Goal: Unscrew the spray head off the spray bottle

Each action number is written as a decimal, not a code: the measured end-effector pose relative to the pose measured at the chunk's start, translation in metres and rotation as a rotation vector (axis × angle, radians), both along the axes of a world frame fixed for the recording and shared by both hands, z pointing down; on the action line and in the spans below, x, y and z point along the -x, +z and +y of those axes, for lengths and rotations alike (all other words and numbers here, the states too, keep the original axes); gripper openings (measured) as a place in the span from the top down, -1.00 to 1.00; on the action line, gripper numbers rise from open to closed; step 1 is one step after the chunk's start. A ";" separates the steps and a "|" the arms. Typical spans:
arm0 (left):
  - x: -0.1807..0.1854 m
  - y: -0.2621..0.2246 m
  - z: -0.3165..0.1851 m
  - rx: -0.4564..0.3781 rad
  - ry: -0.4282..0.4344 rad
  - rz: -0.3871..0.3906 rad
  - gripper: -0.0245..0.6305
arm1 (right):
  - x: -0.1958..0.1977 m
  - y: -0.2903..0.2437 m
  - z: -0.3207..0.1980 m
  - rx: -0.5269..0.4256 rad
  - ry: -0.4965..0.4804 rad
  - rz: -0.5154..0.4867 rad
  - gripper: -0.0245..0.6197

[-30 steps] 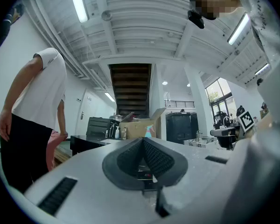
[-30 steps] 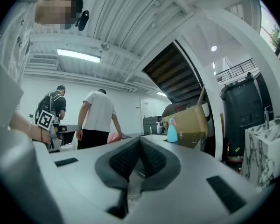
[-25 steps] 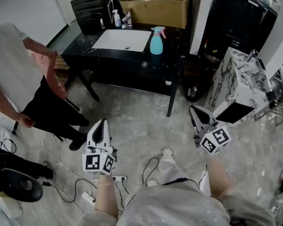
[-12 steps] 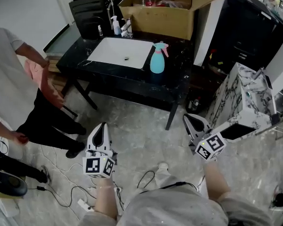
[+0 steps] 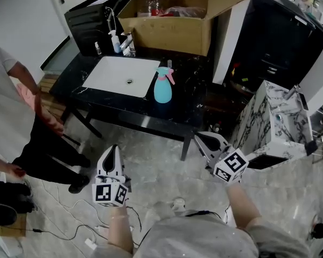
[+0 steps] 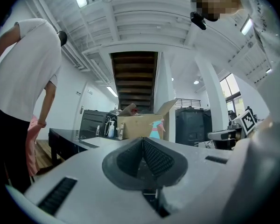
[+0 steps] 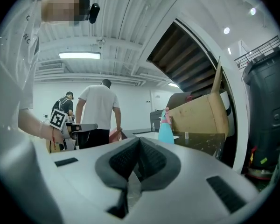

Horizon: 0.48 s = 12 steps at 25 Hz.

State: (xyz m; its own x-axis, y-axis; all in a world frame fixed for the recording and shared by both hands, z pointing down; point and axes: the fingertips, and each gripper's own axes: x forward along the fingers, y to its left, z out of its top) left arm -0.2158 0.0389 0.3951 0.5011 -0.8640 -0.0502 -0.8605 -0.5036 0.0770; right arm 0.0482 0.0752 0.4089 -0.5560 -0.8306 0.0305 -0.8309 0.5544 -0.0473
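The spray bottle (image 5: 162, 88), teal with a pink spray head, stands upright on the black table (image 5: 189, 110), just right of a white sink basin (image 5: 121, 75). It also shows far off as the bottle (image 6: 155, 129) in the left gripper view and the bottle (image 7: 165, 130) in the right gripper view. My left gripper (image 5: 112, 153) hangs over the floor, well short of the table, shut and empty. My right gripper (image 5: 200, 139) is near the table's front right leg, also shut with nothing in it. In the gripper views, the left gripper (image 6: 142, 140) and the right gripper (image 7: 139, 142) show closed pads.
A person (image 5: 11, 106) stands left of the table. An open cardboard box (image 5: 172, 26) and small bottles (image 5: 116, 39) sit at the table's back. A marble-patterned cabinet (image 5: 274, 117) stands at right. Cables (image 5: 59, 233) lie on the floor at lower left.
The view has moved toward the table, so the table and bottle sit lower and further left in the frame. Both grippers came forward with it and stayed shut.
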 end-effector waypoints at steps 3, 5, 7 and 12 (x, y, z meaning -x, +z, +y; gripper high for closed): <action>-0.026 -0.003 -0.015 -0.001 0.050 0.003 0.91 | -0.004 -0.007 -0.018 -0.014 -0.019 0.008 0.91; -0.043 -0.004 -0.024 0.005 0.097 0.006 0.91 | -0.006 -0.012 -0.031 -0.022 -0.028 0.012 0.91; -0.058 -0.003 -0.035 0.010 0.143 0.002 0.91 | -0.009 -0.016 -0.043 -0.028 -0.039 0.009 0.91; -0.094 0.004 -0.071 0.030 0.196 -0.018 0.90 | -0.017 -0.026 -0.084 -0.044 -0.082 0.007 0.91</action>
